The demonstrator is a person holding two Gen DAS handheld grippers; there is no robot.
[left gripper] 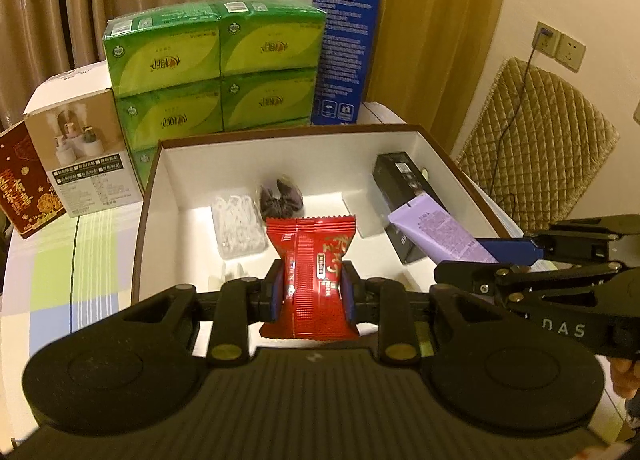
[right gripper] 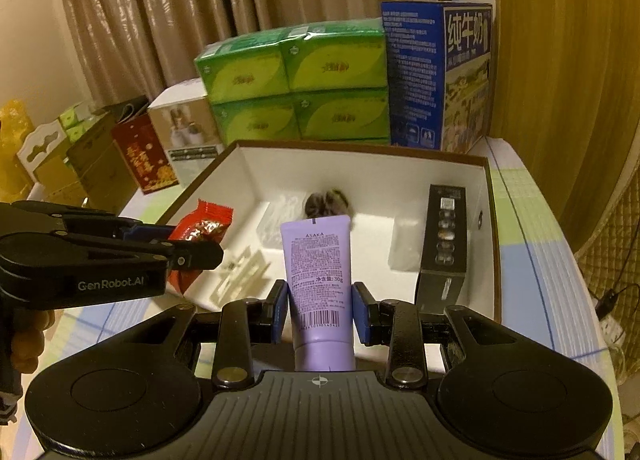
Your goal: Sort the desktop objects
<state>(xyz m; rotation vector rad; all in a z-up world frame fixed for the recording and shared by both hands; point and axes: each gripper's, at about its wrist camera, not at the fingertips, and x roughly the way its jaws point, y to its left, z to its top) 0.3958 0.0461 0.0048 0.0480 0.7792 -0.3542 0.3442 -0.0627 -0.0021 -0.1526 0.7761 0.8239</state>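
Left wrist view has our left gripper [left gripper: 312, 292] clamped on a red packet [left gripper: 310, 280], its blue pads pinching the wrapper at the waist so that both ends flare out. We hold the packet above the near edge of the box [left gripper: 288, 131], an open white tray with a brown rim. Inside the box, a clear bag of white bits [left gripper: 238, 227] lies at the left, a dark scrunchie [left gripper: 280, 199] sits just beyond the packet toward the far wall, and a black carton [left gripper: 408, 195] lies along the right side.

From the right wrist view, our right gripper [right gripper: 320, 312] is closed on a purple tube [right gripper: 320, 272], pads pressing its sides near the barcode, cap end toward the camera and flat end pointing into the box. The tube hangs over the near rim, between the bag and the carton. Our two grippers sit side by side, near each other but apart.

Beyond the box stand green tissue packs [left gripper: 216, 67], stacked, with a blue milk carton [right gripper: 436, 75] at their right and a white box [left gripper: 84, 147] and a red box [left gripper: 28, 183] at their left. All rest on a checked tablecloth [left gripper: 60, 280].
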